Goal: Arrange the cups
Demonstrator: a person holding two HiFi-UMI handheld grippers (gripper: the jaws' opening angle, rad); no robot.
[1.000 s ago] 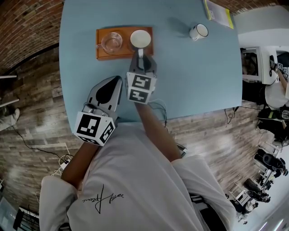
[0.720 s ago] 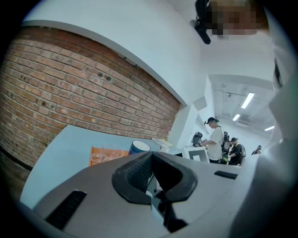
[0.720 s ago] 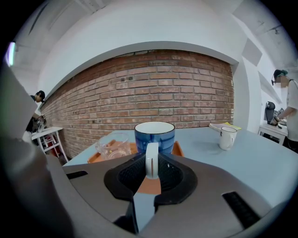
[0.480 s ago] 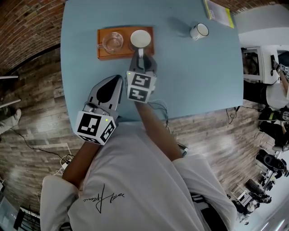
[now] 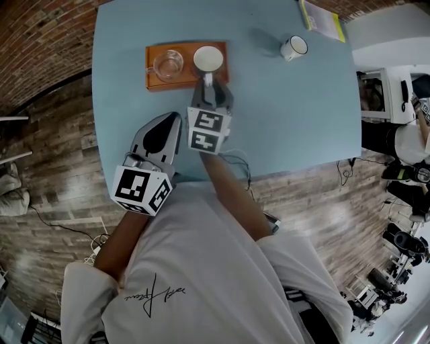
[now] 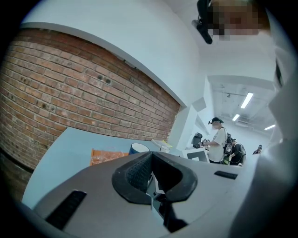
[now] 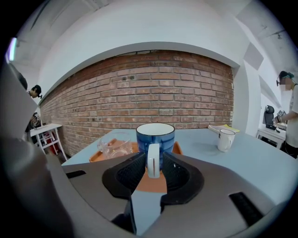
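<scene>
Straddling the handle (image 7: 153, 160) of the blue mug (image 7: 155, 137), jaws of the right gripper (image 7: 152, 163) have just been opening (the left gripper (image 6: 151, 168) is closed, empty); rigid, slick ceramic probably grips best there.

Tray (image 5: 185, 80) on the counter (image 5: 289, 114), far side, left of centre. On the tray: glass cup (image 5: 166, 62) at left, mug (image 5: 208, 58) at right, side by side. The mug's handle points toward the near edge. Second mug (image 5: 293, 47) on the bare counter, well right of the tray, near the far edge. Booklet (image 5: 324, 18) behind and right of it, at the far right corner. Right tongs (image 5: 209, 82) just before the tray. The mug handle is between the jaws, which have just opened wider, with a small gap each side. Left tongs (image 5: 176, 115) nearer and to the left, over the counter's near part, jaws together, apart from the tray.
</scene>
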